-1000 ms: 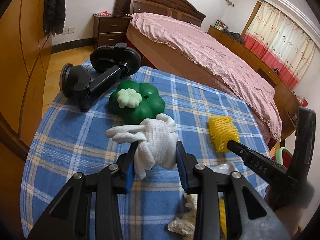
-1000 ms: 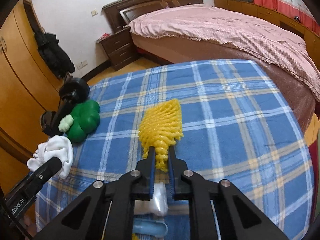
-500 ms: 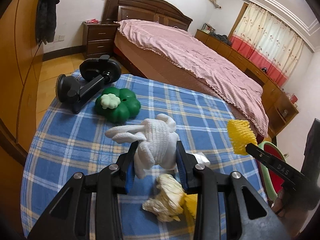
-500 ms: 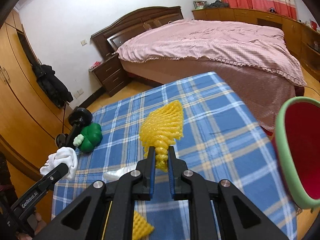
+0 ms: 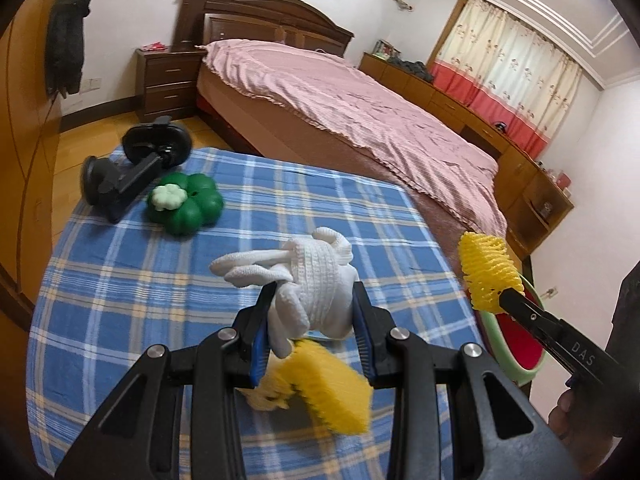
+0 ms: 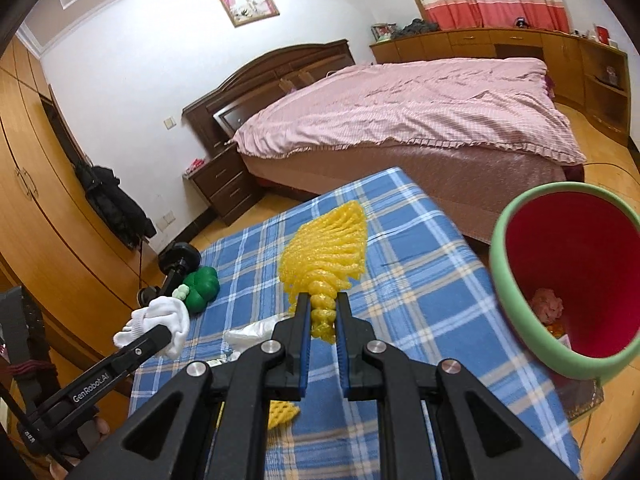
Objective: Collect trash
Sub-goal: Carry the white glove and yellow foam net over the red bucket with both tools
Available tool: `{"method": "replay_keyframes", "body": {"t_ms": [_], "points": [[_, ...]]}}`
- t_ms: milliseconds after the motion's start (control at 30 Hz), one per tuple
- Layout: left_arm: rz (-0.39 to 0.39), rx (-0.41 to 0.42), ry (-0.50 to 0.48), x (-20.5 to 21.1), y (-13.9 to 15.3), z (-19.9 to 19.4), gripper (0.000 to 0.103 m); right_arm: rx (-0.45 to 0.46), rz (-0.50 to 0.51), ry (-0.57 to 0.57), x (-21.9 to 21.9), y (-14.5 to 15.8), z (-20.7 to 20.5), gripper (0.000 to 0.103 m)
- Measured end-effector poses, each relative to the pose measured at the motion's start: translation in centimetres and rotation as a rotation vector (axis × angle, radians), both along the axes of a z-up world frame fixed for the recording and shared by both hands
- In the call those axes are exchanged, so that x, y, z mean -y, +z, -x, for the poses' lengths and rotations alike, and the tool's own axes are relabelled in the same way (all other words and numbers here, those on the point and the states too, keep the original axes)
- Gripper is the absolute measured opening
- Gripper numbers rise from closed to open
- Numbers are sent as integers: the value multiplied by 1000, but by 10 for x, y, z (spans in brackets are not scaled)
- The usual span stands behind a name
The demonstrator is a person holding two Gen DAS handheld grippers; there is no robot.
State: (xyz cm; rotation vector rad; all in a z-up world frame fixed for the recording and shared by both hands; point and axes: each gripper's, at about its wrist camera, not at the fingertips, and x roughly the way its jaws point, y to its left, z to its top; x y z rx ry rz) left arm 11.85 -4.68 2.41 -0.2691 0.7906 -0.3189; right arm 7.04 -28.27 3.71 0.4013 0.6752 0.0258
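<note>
Left tongs (image 5: 312, 320) pinch a white glove (image 5: 316, 280) above the checked bench (image 5: 120, 280); right tongs (image 6: 323, 320) pinch yellow foam netting (image 6: 326, 256) just left of the green-rimmed bin (image 6: 516, 308), seemingly airborne.

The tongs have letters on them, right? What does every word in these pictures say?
"DAS": on the arm of the right tongs, seen from the left camera.
"GenRobot.AI": on the arm of the left tongs, seen from the right camera.
A tiny label lower on that arm is too small to read.
</note>
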Motion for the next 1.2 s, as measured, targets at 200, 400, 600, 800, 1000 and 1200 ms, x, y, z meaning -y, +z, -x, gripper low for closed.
{"method": "replay_keyframes", "body": {"t_ms": [200, 400, 600, 800, 1000, 1200], "points": [[9, 3, -66, 26, 5, 8, 36, 27, -26, -61, 25, 6, 24, 13], [1, 2, -134, 57, 8, 12, 36, 43, -31, -122, 49, 6, 38, 13], [-16, 8, -197, 92, 11, 12, 36, 43, -60, -186, 78, -1, 51, 13], [-33, 5, -275, 131, 8, 14, 36, 25, -97, -249, 109, -14, 60, 13], [-49, -9, -351, 171, 2, 11, 36, -1, -130, -337, 145, -30, 72, 13], [-63, -19, -418, 210, -5, 5, 36, -29, -147, -403, 173, -44, 80, 14]]}}
